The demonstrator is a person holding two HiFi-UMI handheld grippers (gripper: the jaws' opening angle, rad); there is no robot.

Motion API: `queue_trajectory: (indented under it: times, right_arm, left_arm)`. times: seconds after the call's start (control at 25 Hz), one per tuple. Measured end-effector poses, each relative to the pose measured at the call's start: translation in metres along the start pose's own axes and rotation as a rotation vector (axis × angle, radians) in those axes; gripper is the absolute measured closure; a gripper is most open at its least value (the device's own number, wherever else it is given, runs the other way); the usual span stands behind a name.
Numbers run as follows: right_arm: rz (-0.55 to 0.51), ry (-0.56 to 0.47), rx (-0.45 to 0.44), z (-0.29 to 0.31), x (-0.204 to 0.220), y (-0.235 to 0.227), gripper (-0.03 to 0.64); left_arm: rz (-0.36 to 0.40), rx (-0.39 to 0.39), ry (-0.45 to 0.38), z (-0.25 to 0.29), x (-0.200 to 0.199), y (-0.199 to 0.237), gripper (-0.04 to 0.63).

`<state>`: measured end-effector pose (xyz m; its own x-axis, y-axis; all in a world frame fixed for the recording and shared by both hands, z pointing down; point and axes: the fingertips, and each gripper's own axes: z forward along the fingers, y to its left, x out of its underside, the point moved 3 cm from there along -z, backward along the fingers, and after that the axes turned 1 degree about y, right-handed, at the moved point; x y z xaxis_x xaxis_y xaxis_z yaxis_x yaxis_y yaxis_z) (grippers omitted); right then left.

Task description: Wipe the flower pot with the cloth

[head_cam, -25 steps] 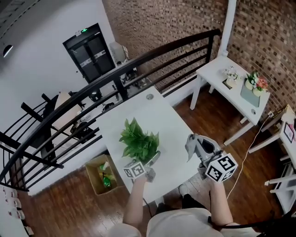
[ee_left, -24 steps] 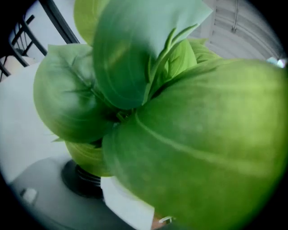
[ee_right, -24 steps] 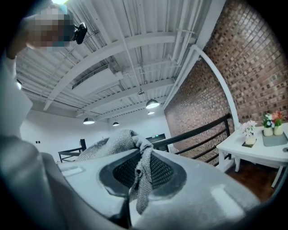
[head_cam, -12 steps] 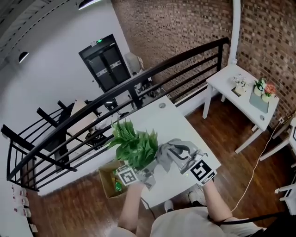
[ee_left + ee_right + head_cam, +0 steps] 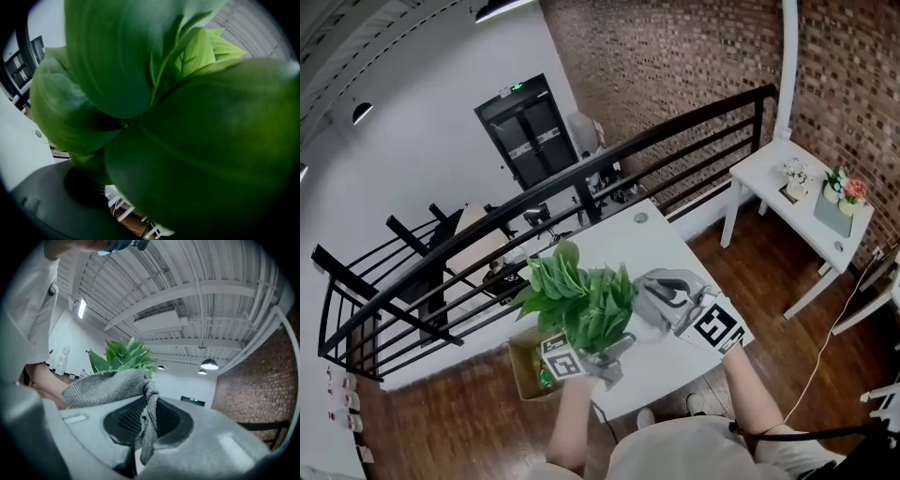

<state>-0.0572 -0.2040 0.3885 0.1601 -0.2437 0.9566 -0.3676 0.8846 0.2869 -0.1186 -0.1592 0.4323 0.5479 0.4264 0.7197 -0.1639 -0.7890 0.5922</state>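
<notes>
Left tool clamps the pot plant, its leaves fanning right over the jaws. Right tool pinches the cloth, draped over its tip, just beside those leaves.

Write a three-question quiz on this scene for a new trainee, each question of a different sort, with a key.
1. True or false: the grey cloth is pinched in the left gripper.
2. Multiple choice: what fills most of the left gripper view? A. green leaves of the plant. B. a red bucket. C. a stack of plates.
3. Fill in: the white side table at the right of the head view carries small pots of ___.

Key: 1. False; the right gripper holds it. 2. A. 3. Flowers.
</notes>
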Motion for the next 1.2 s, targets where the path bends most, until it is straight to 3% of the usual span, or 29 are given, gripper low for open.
queue_trajectory:
  times: [0.2, 0.36, 0.52, 0.72, 0.88, 1.04, 1.12, 1.2]
  right_arm:
    - [0.085, 0.049, -0.193, 0.01, 0.019, -0.006, 0.598]
    - [0.224, 0.019, -0.362, 0.022, 0.028, -0.007, 0.598]
    - [0.281, 0.033, -0.506, 0.033, 0.035, -0.001, 0.598]
    - [0.316, 0.041, -0.584, 0.039, 0.045, 0.002, 0.6]
    - [0.25, 0.044, -0.534, 0.027, 0.05, -0.007, 0.598]
    - [0.12, -0.033, -0.429, 0.004, 0.013, -0.024, 0.598]
    - [0.033, -0.052, -0.408, -0.008, -0.007, -0.02, 0.598]
    - [-0.096, -0.001, -0.419, -0.019, -0.018, -0.002, 0.598]
  left_arm:
    - [-0.017, 0.103, -0.012, 0.002, 0.002, -0.018, 0.043]
    - [-0.083, 0.188, -0.077, 0.004, 0.002, -0.026, 0.043]
    - [-0.105, 0.269, -0.114, 0.003, -0.002, -0.031, 0.041]
    - [-0.102, 0.287, -0.121, 0.004, -0.005, -0.029, 0.043]
    - [-0.085, 0.201, -0.132, 0.006, 0.007, -0.018, 0.041]
    - [-0.041, 0.007, -0.106, -0.005, 0.004, 0.013, 0.041]
    - [-0.022, -0.057, -0.094, -0.01, 0.0, 0.02, 0.041]
    - [-0.028, -0.092, -0.092, -0.014, -0.001, 0.025, 0.042]
